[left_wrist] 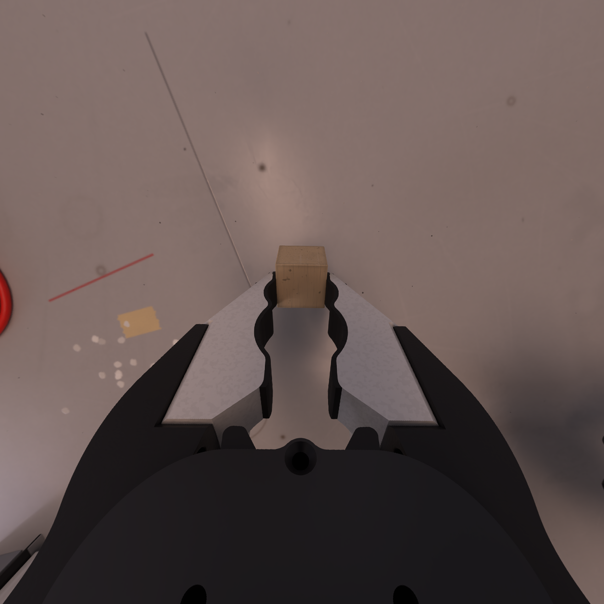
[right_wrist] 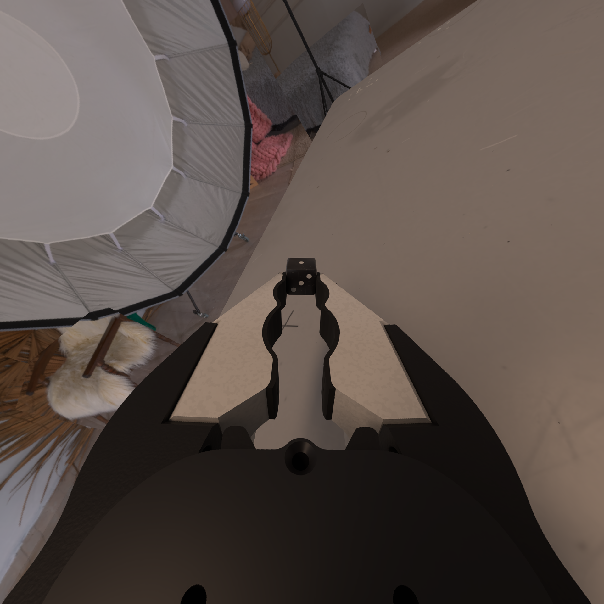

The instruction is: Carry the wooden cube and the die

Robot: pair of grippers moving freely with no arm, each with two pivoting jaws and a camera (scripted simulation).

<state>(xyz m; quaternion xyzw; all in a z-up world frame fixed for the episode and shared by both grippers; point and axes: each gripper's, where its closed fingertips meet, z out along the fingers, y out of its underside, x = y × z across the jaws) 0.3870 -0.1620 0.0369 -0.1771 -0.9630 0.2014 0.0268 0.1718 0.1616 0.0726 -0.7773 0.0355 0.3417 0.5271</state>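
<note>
In the left wrist view my left gripper (left_wrist: 301,281) is shut on the wooden cube (left_wrist: 301,277), a pale tan block clamped between the two fingertips above the grey-brown tabletop (left_wrist: 425,163). In the right wrist view my right gripper (right_wrist: 301,279) is shut on the die (right_wrist: 301,277), a small black cube with white pips, pinched at the fingertips above the table (right_wrist: 457,228) near its left edge. Whether either object touches the table cannot be told.
In the left wrist view a piece of tan tape (left_wrist: 139,322), a red line (left_wrist: 101,277), white specks and a red ring (left_wrist: 5,300) lie to the left. In the right wrist view a large white softbox (right_wrist: 98,163), a fur-covered chair (right_wrist: 94,366) and pink cushions (right_wrist: 264,150) lie beyond the table edge.
</note>
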